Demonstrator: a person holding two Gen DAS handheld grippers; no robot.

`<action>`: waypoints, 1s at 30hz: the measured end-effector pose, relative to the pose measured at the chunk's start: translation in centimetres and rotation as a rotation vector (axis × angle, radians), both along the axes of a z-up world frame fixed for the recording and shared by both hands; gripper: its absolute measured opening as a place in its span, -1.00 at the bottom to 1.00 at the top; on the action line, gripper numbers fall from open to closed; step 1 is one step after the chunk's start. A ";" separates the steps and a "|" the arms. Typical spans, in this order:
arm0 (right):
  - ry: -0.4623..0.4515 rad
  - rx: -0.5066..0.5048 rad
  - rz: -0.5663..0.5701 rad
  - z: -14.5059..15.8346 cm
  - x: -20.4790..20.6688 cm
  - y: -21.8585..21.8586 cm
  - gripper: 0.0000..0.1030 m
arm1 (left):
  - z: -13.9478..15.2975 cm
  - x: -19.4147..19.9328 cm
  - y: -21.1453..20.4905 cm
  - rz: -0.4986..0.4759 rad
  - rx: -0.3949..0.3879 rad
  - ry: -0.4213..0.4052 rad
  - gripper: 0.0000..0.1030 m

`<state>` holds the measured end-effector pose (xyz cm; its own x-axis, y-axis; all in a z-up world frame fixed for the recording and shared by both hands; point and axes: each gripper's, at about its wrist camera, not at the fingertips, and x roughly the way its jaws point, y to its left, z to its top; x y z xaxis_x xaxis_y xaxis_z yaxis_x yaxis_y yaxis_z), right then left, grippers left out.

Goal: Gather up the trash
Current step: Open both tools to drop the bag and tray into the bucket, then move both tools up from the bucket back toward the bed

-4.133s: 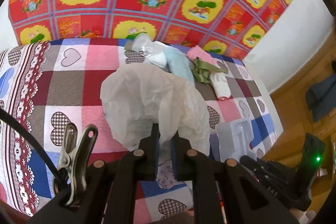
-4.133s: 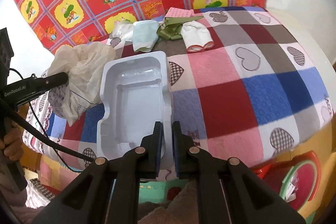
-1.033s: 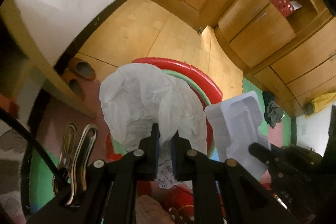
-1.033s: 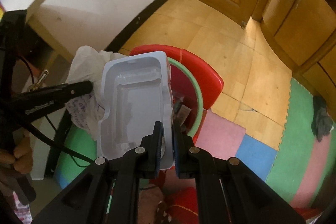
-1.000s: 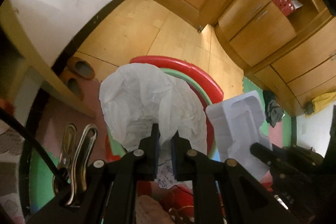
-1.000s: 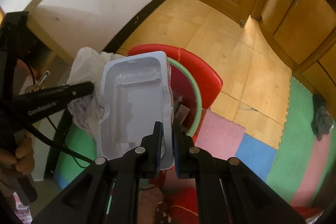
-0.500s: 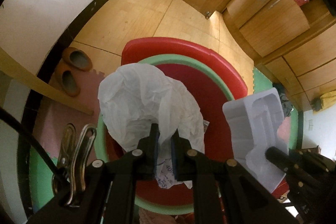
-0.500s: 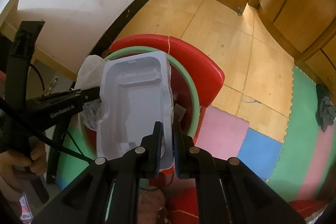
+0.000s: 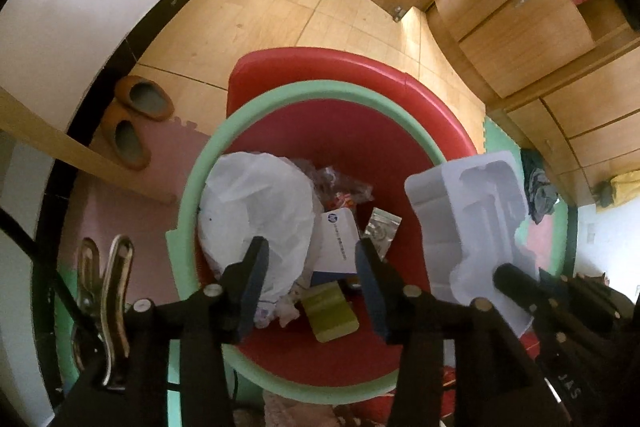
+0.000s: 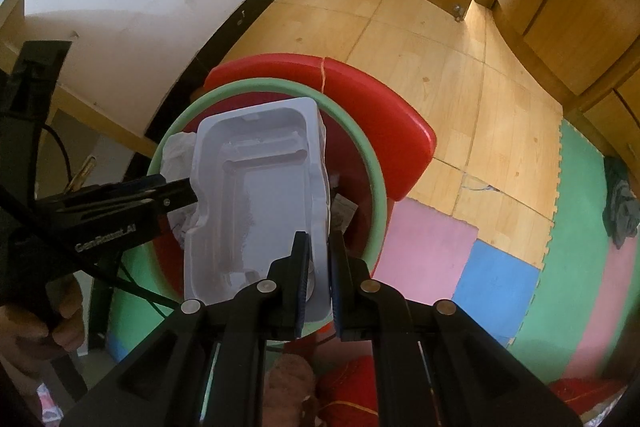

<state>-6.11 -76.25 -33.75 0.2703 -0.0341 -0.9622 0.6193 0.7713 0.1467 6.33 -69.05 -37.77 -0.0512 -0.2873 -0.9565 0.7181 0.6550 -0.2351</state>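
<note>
The left claw (image 9: 310,277) is opening wide over the red bin (image 9: 256,95), and the white plastic bag (image 9: 256,203) it was pinching a moment ago is dropping among the scraps inside. Further right, the right claw (image 10: 318,281) is still clamping the white moulded tray (image 10: 256,203) narrowly above the bin, so that piece is probably going in next.

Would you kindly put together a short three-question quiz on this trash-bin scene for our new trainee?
1. True or false: the white plastic bag lies inside the red bin.
2. Which gripper grips the white moulded tray: A) left gripper, B) right gripper, C) neither?
3. Fill in: the bin's rim is ____ in colour.

Key: 1 true, no pad touches the bag as the left jaws are opening; 2 B, its pads pinch the tray's edge above the bin; 3 green.
</note>
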 end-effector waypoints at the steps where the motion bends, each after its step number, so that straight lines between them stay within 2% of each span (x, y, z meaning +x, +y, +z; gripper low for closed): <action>1: -0.002 0.002 -0.001 0.0 0.0 0.1 -0.79 | 0.2 0.0 0.2 0.003 0.006 -0.005 -0.08; 3: -0.008 0.003 -0.012 -0.1 -0.1 0.0 -0.72 | 0.7 -0.1 0.8 0.011 0.006 -0.008 -0.08; 5: -0.008 0.007 -0.024 -0.1 0.0 0.0 -0.55 | 1.3 -0.1 1.4 0.022 0.004 -0.007 -0.08; 10: -0.031 -0.002 -0.021 0.8 0.1 0.5 -0.39 | 3.4 0.1 3.1 0.049 -0.010 -0.020 -0.08; 15: -0.046 -0.023 -0.004 2.2 0.4 1.3 -0.37 | 5.7 0.2 4.5 0.073 -0.032 -0.032 -0.08; 22: -0.070 -0.064 0.019 5.1 0.0 2.6 -0.37 | 10.6 -0.5 7.0 0.097 -0.080 -0.066 -0.08; 30: -0.125 -0.107 0.060 10.1 -0.6 5.4 -0.37 | 15.5 -1.2 10.9 0.145 -0.123 -0.086 -0.08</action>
